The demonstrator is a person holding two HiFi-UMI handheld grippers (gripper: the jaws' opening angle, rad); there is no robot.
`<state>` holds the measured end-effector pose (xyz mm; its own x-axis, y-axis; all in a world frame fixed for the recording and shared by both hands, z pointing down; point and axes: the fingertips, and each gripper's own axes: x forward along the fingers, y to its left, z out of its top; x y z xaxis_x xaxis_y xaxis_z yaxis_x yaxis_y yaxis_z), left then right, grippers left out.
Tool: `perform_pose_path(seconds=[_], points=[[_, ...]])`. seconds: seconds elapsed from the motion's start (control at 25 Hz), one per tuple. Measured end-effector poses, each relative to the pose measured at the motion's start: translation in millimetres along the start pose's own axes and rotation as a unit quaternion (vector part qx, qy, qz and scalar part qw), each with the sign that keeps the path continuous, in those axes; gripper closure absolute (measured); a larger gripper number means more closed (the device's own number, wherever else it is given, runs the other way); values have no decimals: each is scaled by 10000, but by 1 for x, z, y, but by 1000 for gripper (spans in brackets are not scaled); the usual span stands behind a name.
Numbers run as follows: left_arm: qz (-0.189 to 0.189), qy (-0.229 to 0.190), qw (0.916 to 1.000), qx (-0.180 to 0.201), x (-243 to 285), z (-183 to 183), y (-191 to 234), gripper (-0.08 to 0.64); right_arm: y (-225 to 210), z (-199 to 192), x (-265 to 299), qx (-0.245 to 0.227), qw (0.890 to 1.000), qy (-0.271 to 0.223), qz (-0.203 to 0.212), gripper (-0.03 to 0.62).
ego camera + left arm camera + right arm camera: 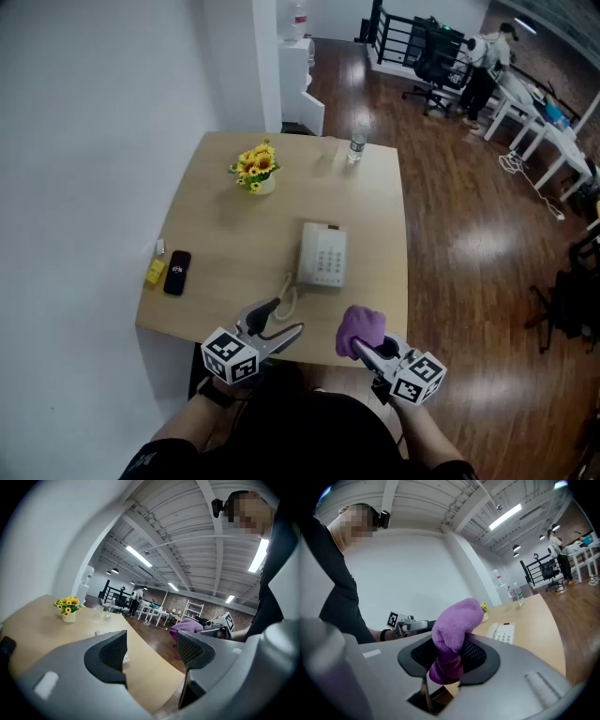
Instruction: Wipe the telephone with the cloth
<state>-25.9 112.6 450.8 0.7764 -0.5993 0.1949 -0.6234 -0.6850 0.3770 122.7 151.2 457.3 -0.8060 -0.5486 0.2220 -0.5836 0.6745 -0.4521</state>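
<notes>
1. My right claw point(450, 657) is clamped on the purple cloth point(455, 623). The lower end is pinched between the pads and the rest bunches up above them.
2. In the head view the right claw point(362, 349) sits at the table's near edge, right of centre, with the cloth point(361, 327) sticking out in front.
3. My left claw point(152, 651) is spread wide with nothing between the pads, only tabletop and floor behind.
4. The left claw point(284, 320) hovers over the near edge, to the left of the right claw and apart from it, tips close to the cord point(289, 289).
5. The telephone point(323, 255) lies flat on the table point(234, 225), just beyond both claws. It is nearer the right one, and the cloth isn't touching it. It's also visible past the cloth in the right gripper view point(501, 631).
6. Further out: flowers point(256, 170) mid-far left and a bottle point(356, 146) at the far edge.
7. At the left edge: a dark mobile point(177, 272) with a yellow item point(155, 273) just beside it.
8. A person point(483, 66) stands at desks well beyond the table.
</notes>
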Motion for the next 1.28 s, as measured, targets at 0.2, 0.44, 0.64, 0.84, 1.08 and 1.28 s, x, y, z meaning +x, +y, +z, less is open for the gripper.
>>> perform_pose_path(seconds=[0.2,0.44,0.64,0.84,1.08,1.28], points=[[-151,154,9998,-20,20,11,51,233,-37,20,59,-84,9997,177,-166,460],[-418,511,9978,-85,43,11,105,233,-88,30,136,-522,9943,791,-487,460],[-581,926,9940,-50,62,-3,142,233,-128,31,200,-876,9850,1354,-615,460],[-522,1099,9925,-116,79,-14,167,233,-174,22,255,-1210,9688,2035,-726,460],[-320,1021,9940,-215,95,-9,186,233,-223,15,312,-1969,9313,2984,-704,462],[-195,1017,9945,-175,96,-8,189,233,-258,-2,340,-2262,9036,3531,-872,462]])
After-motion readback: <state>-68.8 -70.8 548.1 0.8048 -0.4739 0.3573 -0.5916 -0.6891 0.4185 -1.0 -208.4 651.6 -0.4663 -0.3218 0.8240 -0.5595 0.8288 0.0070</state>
